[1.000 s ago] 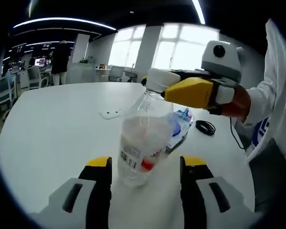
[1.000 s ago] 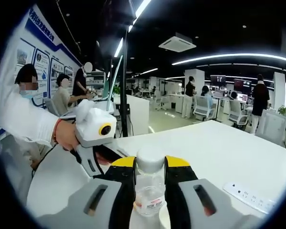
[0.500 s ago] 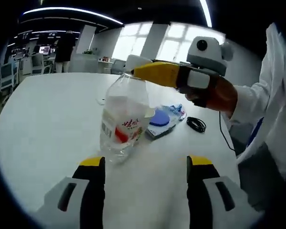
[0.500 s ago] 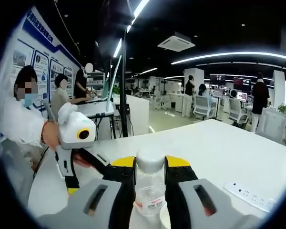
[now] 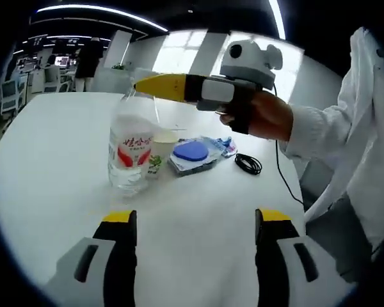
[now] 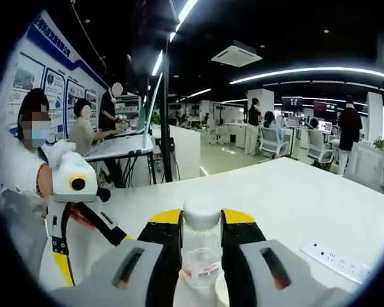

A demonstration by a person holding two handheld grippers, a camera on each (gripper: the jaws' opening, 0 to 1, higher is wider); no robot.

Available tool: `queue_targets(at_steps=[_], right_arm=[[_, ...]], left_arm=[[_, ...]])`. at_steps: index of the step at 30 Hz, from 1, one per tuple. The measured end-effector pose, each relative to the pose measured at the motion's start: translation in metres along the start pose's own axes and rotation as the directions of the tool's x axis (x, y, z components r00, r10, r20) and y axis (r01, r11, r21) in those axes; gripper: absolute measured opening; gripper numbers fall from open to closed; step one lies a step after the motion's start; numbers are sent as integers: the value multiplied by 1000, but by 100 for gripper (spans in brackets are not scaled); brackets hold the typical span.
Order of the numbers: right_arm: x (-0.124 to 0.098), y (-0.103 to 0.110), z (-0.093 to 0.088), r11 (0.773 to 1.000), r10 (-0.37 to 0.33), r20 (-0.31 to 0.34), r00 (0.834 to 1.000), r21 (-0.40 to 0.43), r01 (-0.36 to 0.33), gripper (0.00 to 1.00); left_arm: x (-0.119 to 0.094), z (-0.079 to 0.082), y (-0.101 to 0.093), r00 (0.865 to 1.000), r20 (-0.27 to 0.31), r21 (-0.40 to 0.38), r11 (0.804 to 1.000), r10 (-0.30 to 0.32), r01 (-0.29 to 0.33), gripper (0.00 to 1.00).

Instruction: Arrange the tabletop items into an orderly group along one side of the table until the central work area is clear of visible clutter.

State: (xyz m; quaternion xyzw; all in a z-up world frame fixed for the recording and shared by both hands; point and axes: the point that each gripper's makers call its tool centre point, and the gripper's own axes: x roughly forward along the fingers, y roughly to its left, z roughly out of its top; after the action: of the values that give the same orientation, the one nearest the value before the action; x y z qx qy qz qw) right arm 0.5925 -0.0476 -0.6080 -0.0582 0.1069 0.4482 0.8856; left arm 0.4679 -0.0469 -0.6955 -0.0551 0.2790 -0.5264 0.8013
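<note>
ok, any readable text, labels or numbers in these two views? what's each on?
Nothing reads clearly.
Bottle label: red characters, too blurred to read.
Paper cup: small green print, too small to read.
Blue pack: print illegible.
Wall posters: blue panels with text, too small to read.
Power strip: marks only, not legible.

No legible text; red bottle label [image 5: 134, 148] and wall posters [image 6: 51, 80] unreadable.

We are seeing bare table [image 5: 57, 153] ahead of left gripper [image 5: 192, 220], jaws spread. Bottle [image 5: 132, 152], cup [image 5: 161, 143], blue pack [image 5: 198, 153], cable [image 5: 248, 164] are blocking far side.
</note>
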Motion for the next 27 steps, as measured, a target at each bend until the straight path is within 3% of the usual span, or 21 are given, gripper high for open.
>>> queue_targets(at_steps=[8,15,20,27], right_arm=[[-5,3,-4,1000,2,-24,1000,9,-2,23],[-23,5,-2,1000,3,-22,1000,12,-3,25],[-44,2,-4,1000,-10,-32,999,11,11,28],[-95,-2,-18,998,-49,-69,996,31,52,37]], left_arm=[[-12,-11,-16,1000,1,-33,999,17,-17,78],[-20,-17,-25,999,-6,-53,998,34,-35,79],[-25,-17,-24,998,-7,-65,996,59,-59,82],[-30,-19,-26,996,-22,-69,994,81,-83,85]])
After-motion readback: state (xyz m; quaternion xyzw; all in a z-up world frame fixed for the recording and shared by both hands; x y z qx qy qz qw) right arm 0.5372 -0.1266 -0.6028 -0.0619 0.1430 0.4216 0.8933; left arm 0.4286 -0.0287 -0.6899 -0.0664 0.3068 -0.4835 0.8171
